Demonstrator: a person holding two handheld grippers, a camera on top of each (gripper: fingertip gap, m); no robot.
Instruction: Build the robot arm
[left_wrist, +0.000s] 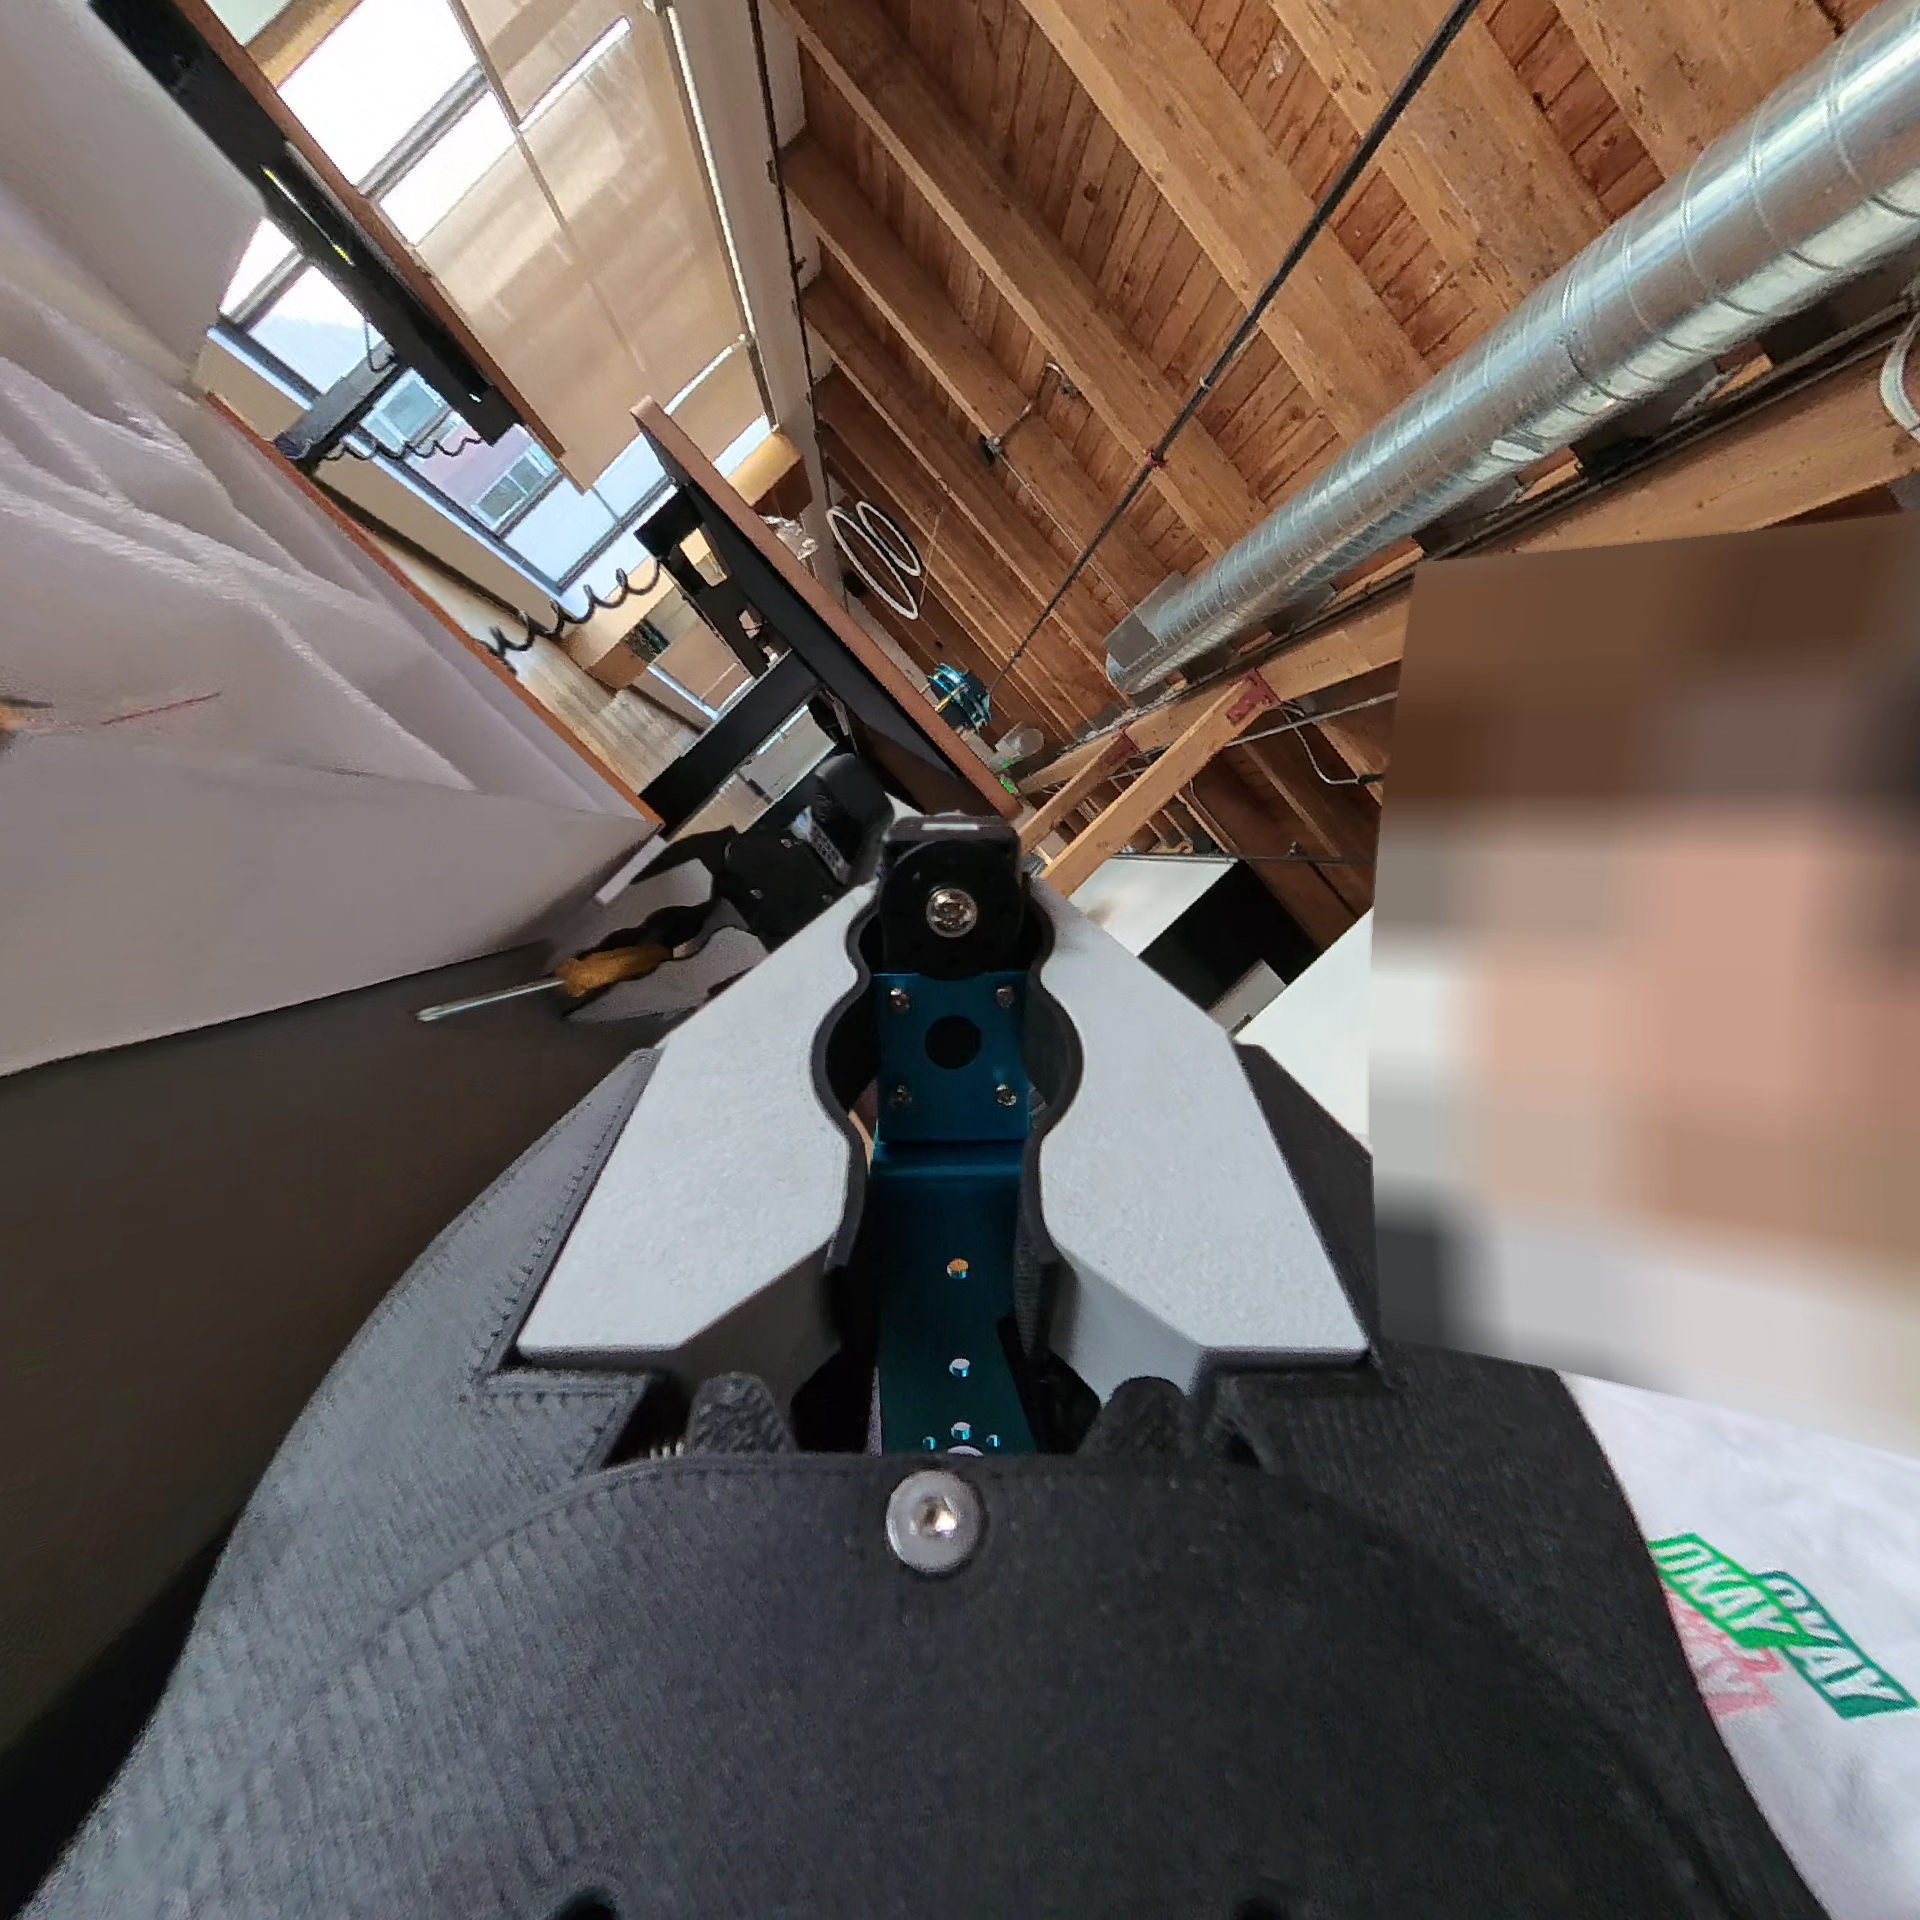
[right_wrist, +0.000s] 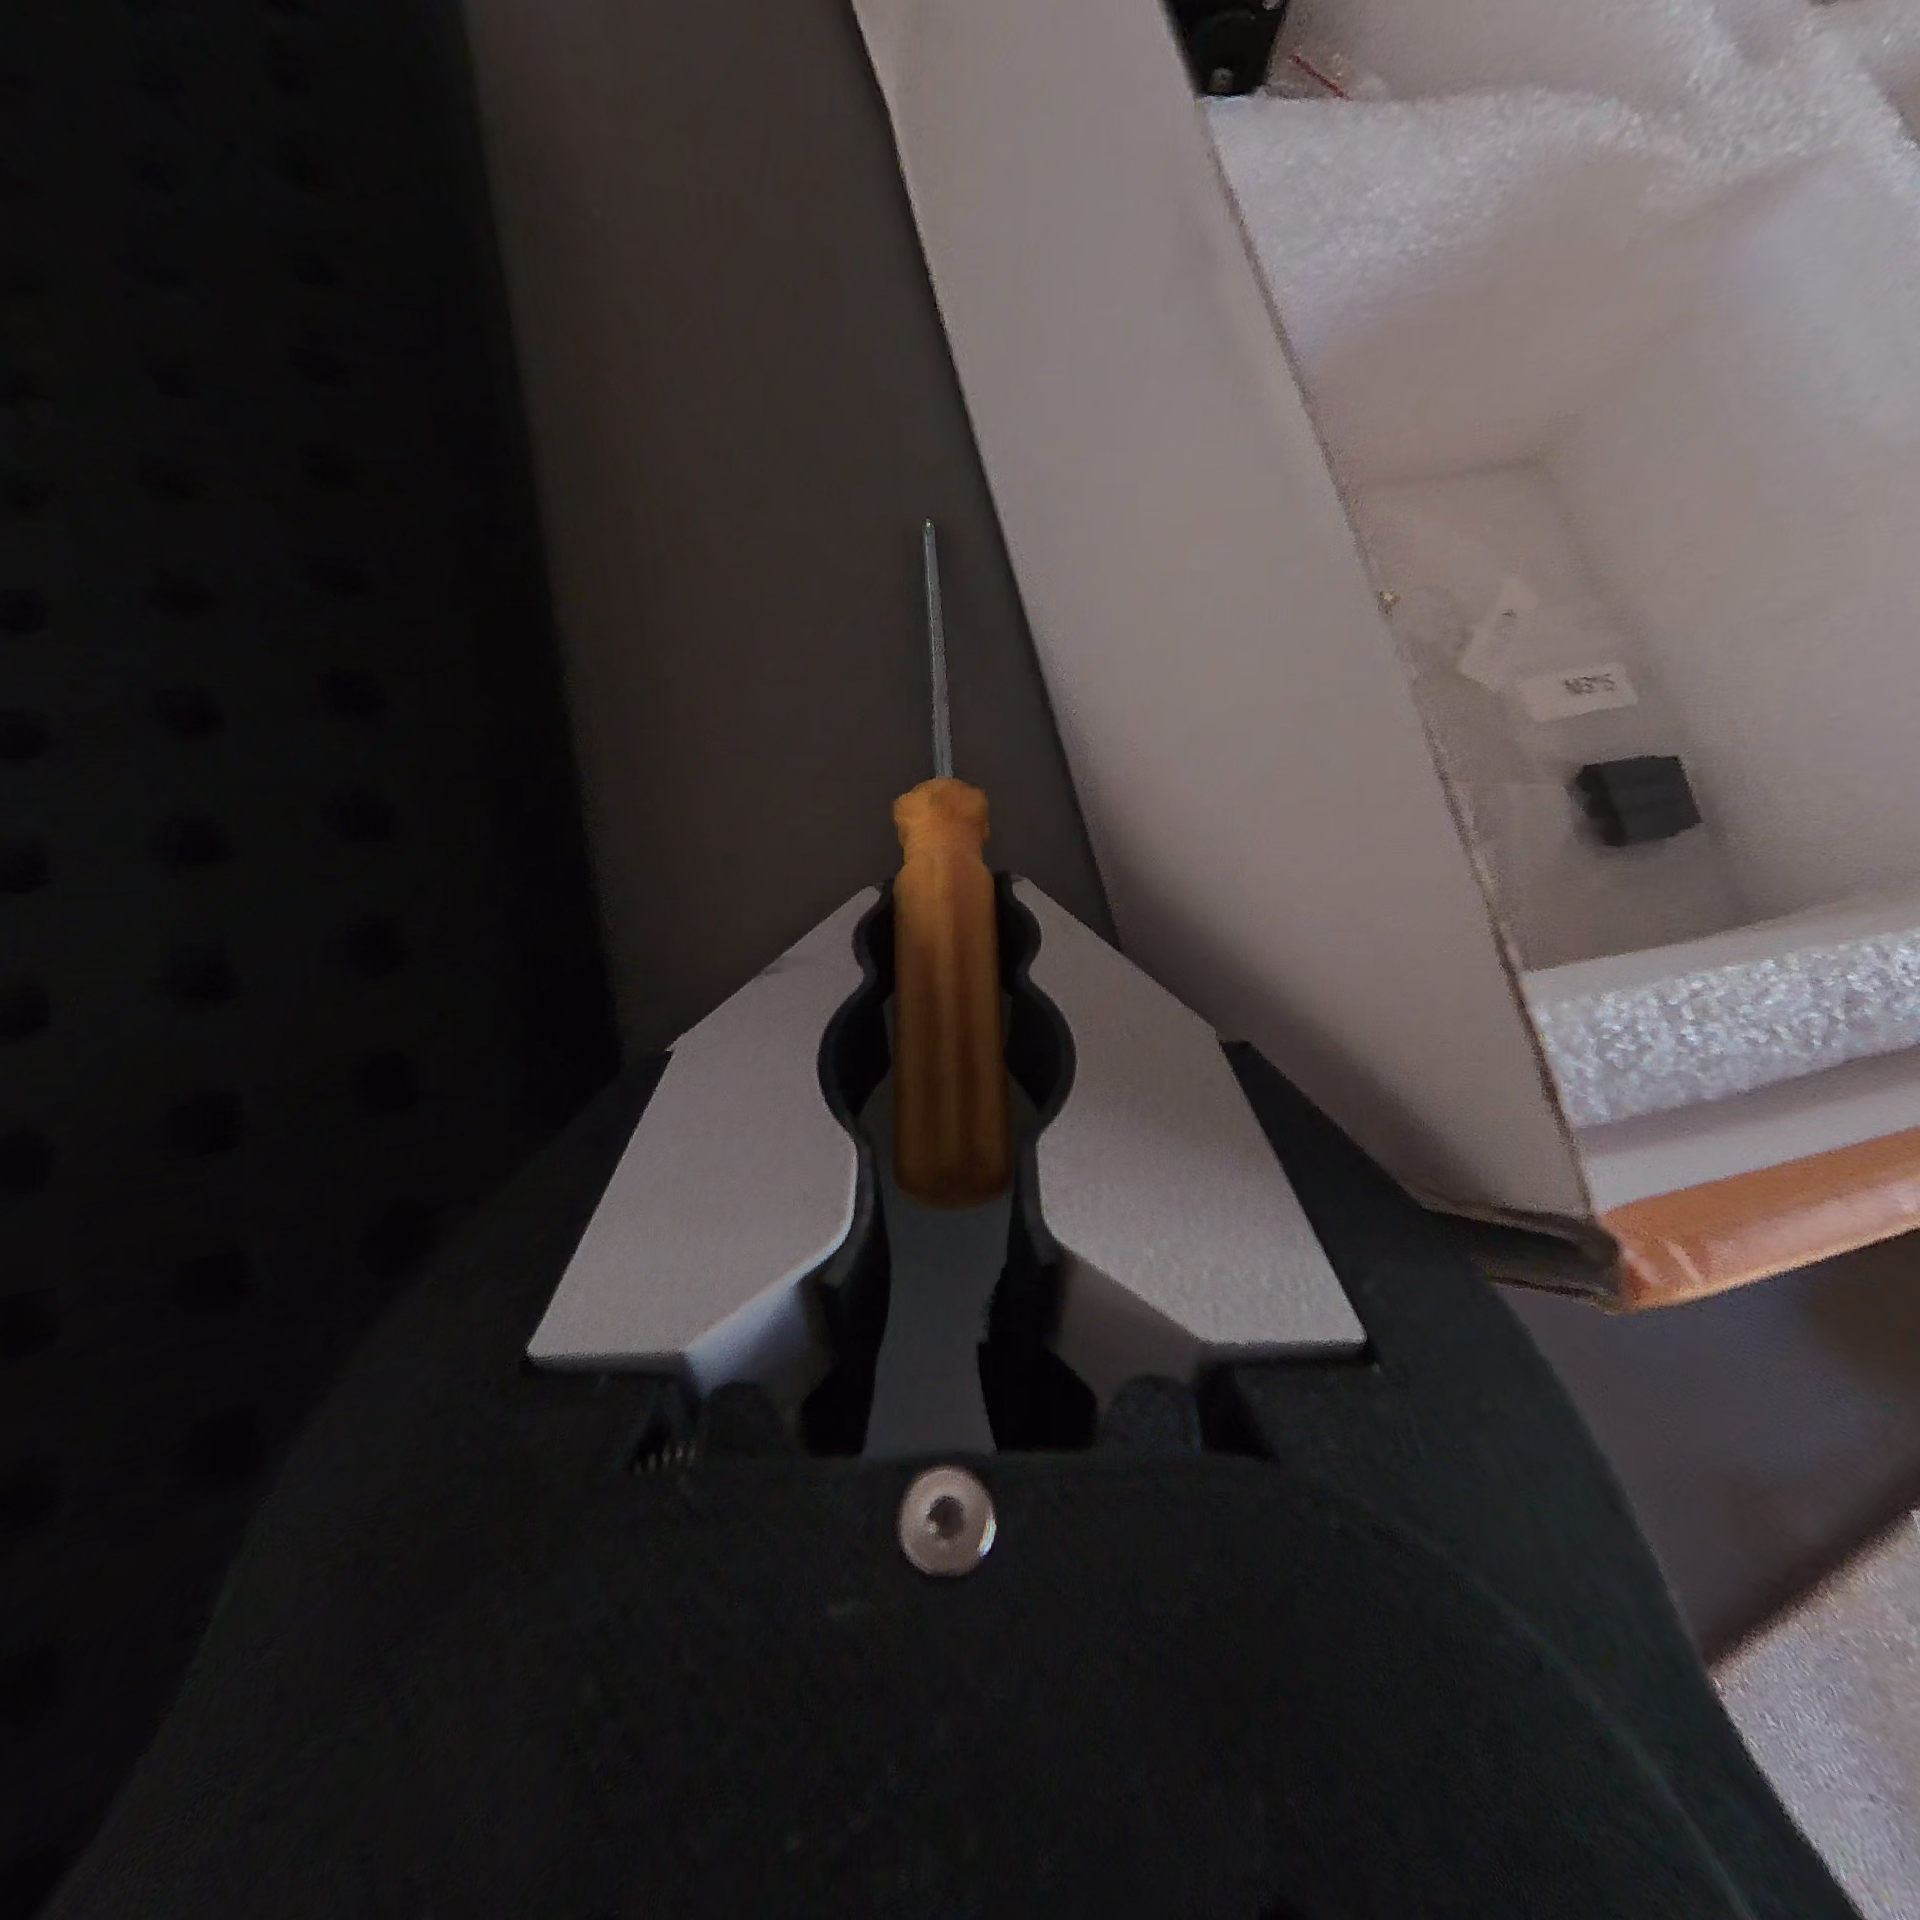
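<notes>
My left gripper (left_wrist: 951, 914) is shut on a blue metal bracket (left_wrist: 943, 1060) with a black servo (left_wrist: 948, 868) at its far end, held tilted up toward the ceiling. My right gripper (right_wrist: 948, 904) is shut on a small screwdriver with an amber handle (right_wrist: 945, 997); its thin metal shaft (right_wrist: 938, 665) points forward over a dark surface, beside the wall of a white box (right_wrist: 1195, 623). In the left wrist view the right gripper (left_wrist: 665, 935) with the screwdriver (left_wrist: 582, 971) shows farther off, low and left of the servo.
The white box holds white foam (right_wrist: 1558, 260), a clear bag with a small black part (right_wrist: 1631, 800), and shows in the left wrist view (left_wrist: 156, 727). A black perforated board (right_wrist: 208, 727) lies left. A person in a white shirt (left_wrist: 1766, 1558) is at right. Wooden ceiling and duct (left_wrist: 1455, 364) are above. There is about 30 centimetres between the tips of the two grippers.
</notes>
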